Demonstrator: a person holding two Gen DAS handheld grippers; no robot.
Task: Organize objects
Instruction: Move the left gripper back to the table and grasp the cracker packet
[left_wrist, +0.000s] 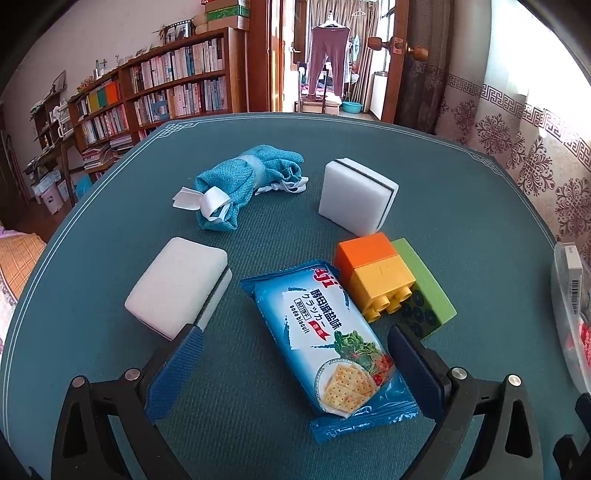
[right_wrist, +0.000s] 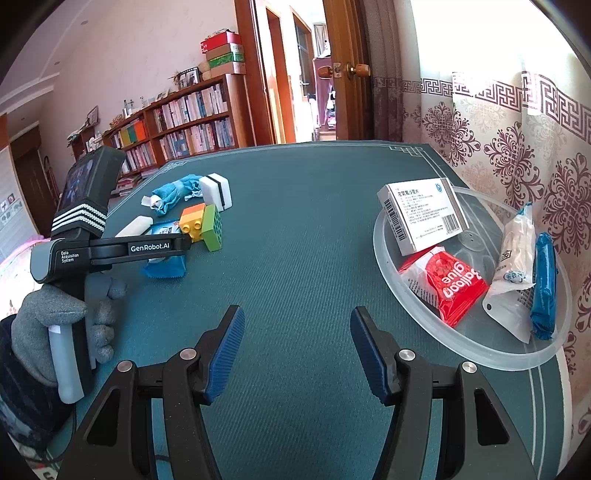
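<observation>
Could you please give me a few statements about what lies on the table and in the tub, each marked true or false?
1. The cracker packet lies between the open fingers of the left gripper. True.
2. The right gripper is shut on the red packet. False: it is open over bare table, and the red packet lies in the clear tub.
3. The orange and yellow blocks sit against a green block. True.
4. The white box lies on the table beside the blue cloth. False: it rests in the tub.
</observation>
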